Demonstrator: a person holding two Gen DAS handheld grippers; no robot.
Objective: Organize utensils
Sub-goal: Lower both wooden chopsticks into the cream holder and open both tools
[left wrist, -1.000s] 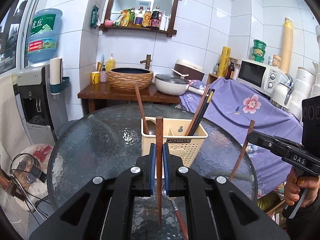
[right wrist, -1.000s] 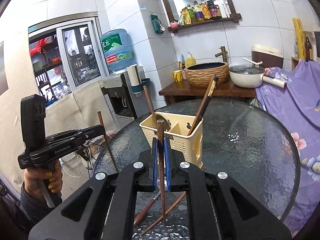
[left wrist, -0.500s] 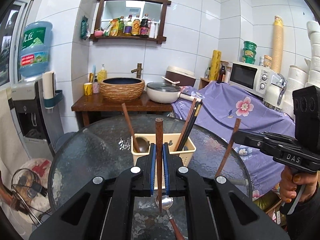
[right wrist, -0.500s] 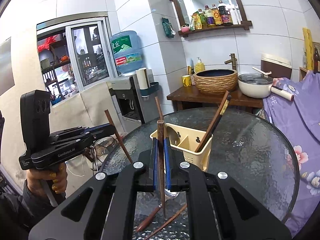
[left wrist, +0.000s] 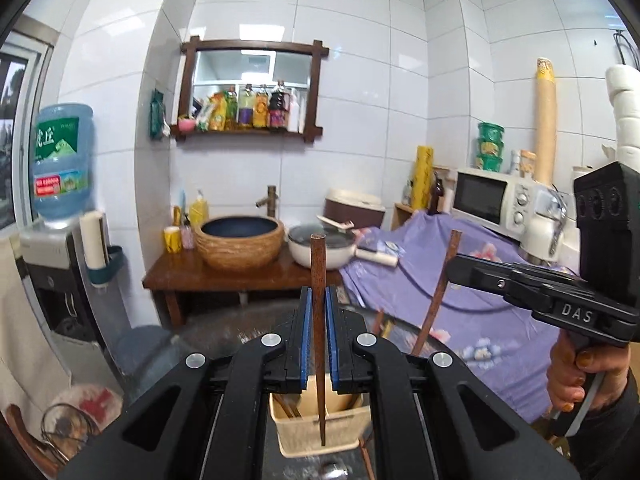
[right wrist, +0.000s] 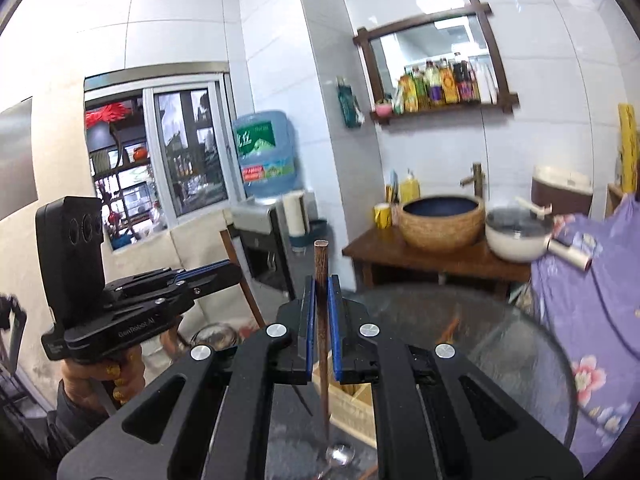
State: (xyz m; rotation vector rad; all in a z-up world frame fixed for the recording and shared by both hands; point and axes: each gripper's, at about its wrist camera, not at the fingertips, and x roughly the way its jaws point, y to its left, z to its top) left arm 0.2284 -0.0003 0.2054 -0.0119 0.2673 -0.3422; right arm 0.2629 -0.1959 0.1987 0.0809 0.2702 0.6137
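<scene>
My left gripper (left wrist: 316, 298) is shut on a brown wooden chopstick (left wrist: 318, 264) that stands upright between the blue pads, its tip hanging over the cream utensil basket (left wrist: 320, 430) below. My right gripper (right wrist: 322, 286) is shut on a second brown chopstick (right wrist: 321, 260), also upright, with the basket (right wrist: 352, 404) just beyond and below it. Each view shows the other gripper raised at the side with its stick: the right gripper (left wrist: 456, 266) and the left gripper (right wrist: 236, 272). A metal spoon (right wrist: 338, 452) lies on the round glass table (right wrist: 500, 340) near me.
Behind the table is a wooden side table (left wrist: 240, 276) with a woven basin (left wrist: 239, 242) and a white lidded pan (left wrist: 322, 250). A purple flowered cloth (left wrist: 472, 292) and a microwave (left wrist: 492, 200) are on the right. A water dispenser (right wrist: 266, 160) stands on the left.
Both grippers have risen together with their chopsticks. The basket and table have dropped to the bottom of both views, and the chopstick tips now hang above the basket.
</scene>
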